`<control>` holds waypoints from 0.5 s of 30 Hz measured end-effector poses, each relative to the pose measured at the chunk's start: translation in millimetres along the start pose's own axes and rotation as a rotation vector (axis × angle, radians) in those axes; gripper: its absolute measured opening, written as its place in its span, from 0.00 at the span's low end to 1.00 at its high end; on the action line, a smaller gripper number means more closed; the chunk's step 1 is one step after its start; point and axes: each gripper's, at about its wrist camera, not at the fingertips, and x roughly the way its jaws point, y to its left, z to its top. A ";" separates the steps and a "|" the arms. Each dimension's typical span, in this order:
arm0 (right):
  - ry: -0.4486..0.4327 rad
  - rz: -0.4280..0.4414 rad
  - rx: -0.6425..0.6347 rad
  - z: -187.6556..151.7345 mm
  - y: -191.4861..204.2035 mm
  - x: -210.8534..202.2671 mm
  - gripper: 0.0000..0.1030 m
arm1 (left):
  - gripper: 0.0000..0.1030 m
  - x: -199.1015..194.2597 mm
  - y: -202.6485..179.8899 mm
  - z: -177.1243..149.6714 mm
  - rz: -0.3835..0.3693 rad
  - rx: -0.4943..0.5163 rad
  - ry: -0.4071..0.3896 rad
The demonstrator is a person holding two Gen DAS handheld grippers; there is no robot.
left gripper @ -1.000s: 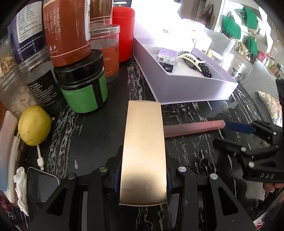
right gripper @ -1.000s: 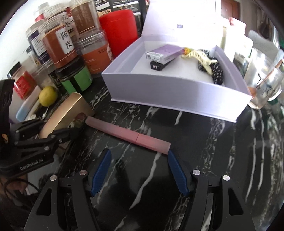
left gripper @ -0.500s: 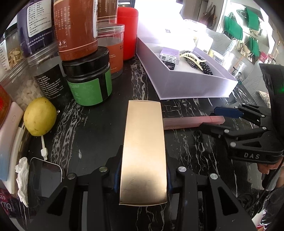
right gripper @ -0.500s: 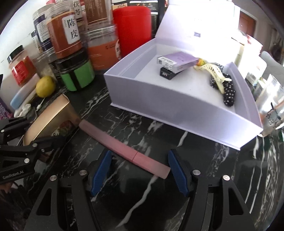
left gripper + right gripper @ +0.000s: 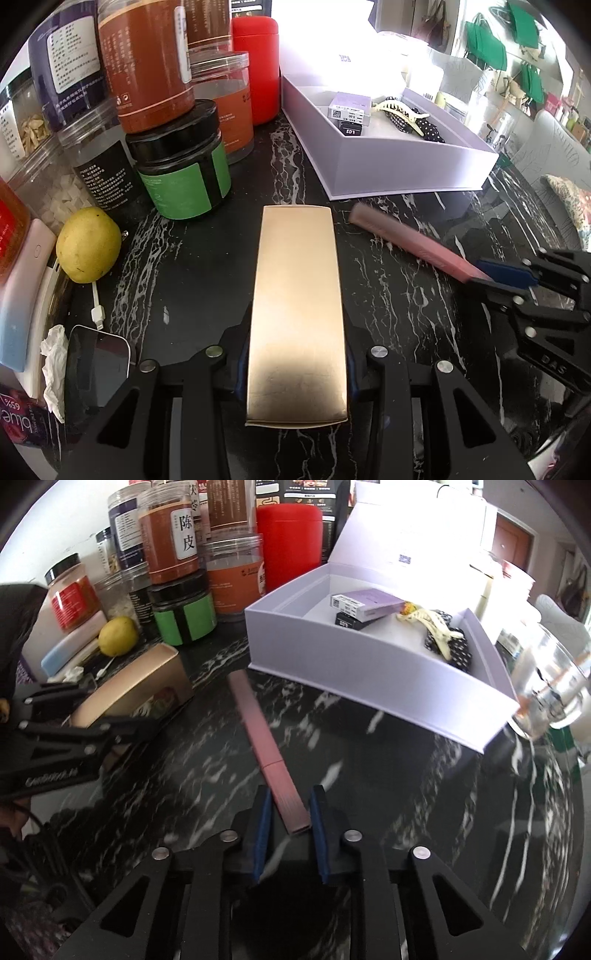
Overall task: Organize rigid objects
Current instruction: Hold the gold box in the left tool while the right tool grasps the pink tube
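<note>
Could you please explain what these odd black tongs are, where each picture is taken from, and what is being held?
No robot here: a person holds one pair of tongs in each hand, each with a camera looking along its fingers. In the left view, the left tongs clamp a gold box. In the right view, the right tongs straddle one end of a pink stick; whether they grip it is unclear. On the dark marble table stand an open lilac box, jars and a lemon.
</note>
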 end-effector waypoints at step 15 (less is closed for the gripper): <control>0.018 -0.057 0.152 -49.4 -1.7 -40.3 0.14 | 0.36 -11.0 -36.5 -11.2 -0.106 0.138 0.035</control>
